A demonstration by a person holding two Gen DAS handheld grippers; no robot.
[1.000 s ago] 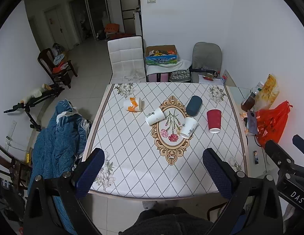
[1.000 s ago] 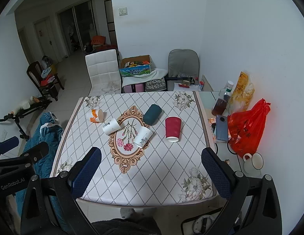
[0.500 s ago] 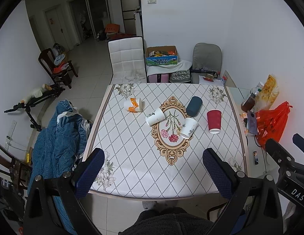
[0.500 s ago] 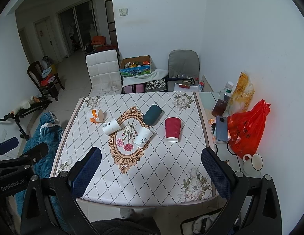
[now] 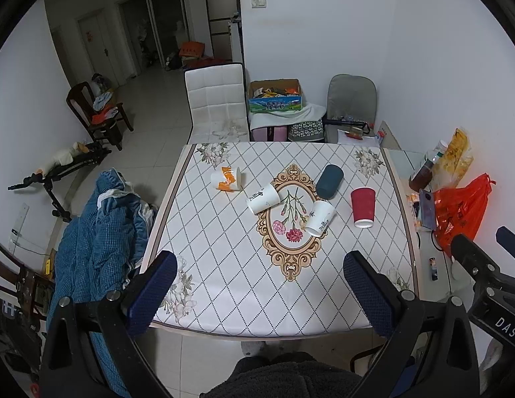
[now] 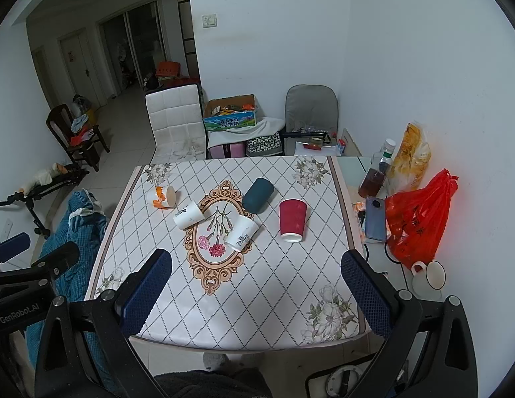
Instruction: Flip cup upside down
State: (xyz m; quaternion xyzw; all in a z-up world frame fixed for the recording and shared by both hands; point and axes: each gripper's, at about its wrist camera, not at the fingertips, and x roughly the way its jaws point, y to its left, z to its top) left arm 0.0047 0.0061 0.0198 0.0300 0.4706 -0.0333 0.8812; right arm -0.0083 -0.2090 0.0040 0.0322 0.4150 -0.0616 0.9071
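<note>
Several cups lie on their sides on the patterned table: an orange-and-white cup, two white paper cups, a dark teal cup and a red ribbed cup. They also show in the right wrist view: orange-and-white cup, white cups, teal cup, red cup. My left gripper and right gripper are both open and empty, held above the table's near edge, well short of the cups.
A white chair and a grey chair stand behind the table. A blue blanket hangs at the left. A side surface on the right holds a red bag, a bottle, a phone and a mug.
</note>
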